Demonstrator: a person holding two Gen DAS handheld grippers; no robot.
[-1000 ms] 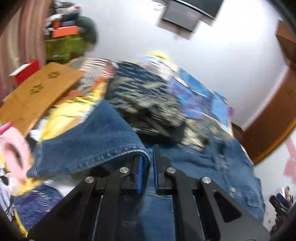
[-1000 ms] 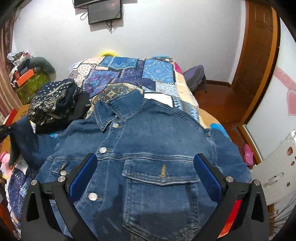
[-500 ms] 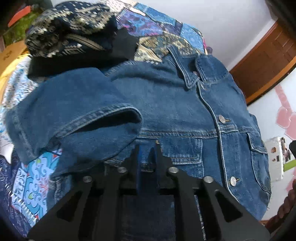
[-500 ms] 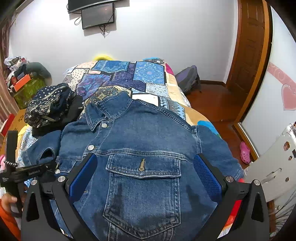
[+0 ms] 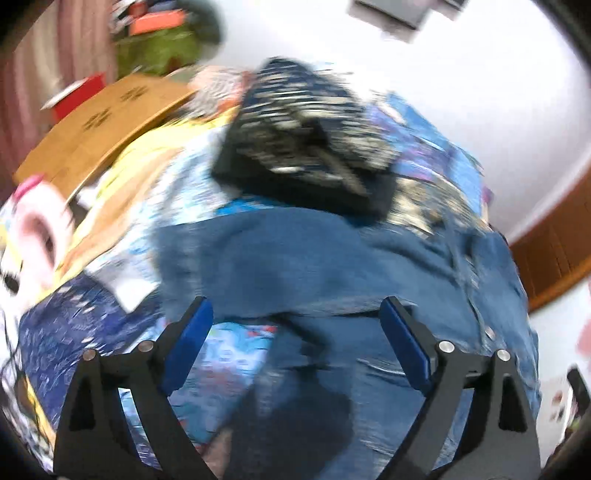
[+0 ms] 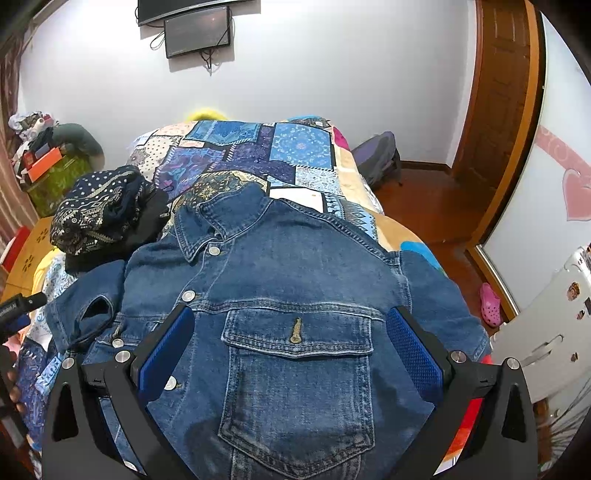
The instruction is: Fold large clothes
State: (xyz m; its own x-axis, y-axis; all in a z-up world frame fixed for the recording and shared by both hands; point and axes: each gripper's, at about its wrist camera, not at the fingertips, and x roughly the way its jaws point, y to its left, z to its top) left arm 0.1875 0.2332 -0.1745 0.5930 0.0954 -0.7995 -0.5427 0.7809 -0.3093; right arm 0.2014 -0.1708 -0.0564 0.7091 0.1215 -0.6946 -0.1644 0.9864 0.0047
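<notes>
Spread wide above the chest pocket (image 6: 295, 373) of a blue denim jacket (image 6: 288, 280), right gripper (image 6: 290, 347), blue-padded fingers (image 6: 413, 350) parted to either side of the pocket flap and holding nothing. Laid front-up across a bed under a patchwork quilt (image 6: 258, 147), buttoned jacket with collar (image 6: 218, 214) toward the far wall, one short sleeve (image 6: 81, 306) doubled inward at the left edge, cuff gaping. Just beyond that sleeve, a dark patterned garment bundle (image 6: 99, 206) heaped on the quilt. On the wall above, a black screen (image 6: 197, 31); on the floor beside the bed, a purple backpack (image 6: 376, 158); nearer the door, a pink clog (image 6: 489, 304).

Likewise agape and empty, left gripper (image 5: 295, 343), fingers (image 5: 188, 343) well apart over the folded sleeve (image 5: 258, 266) and the jacket's side, everything smeared by motion blur. Past the denim, the same dark bundle (image 5: 306, 140); farther left, a tan board with paw prints (image 5: 99, 122).
</notes>
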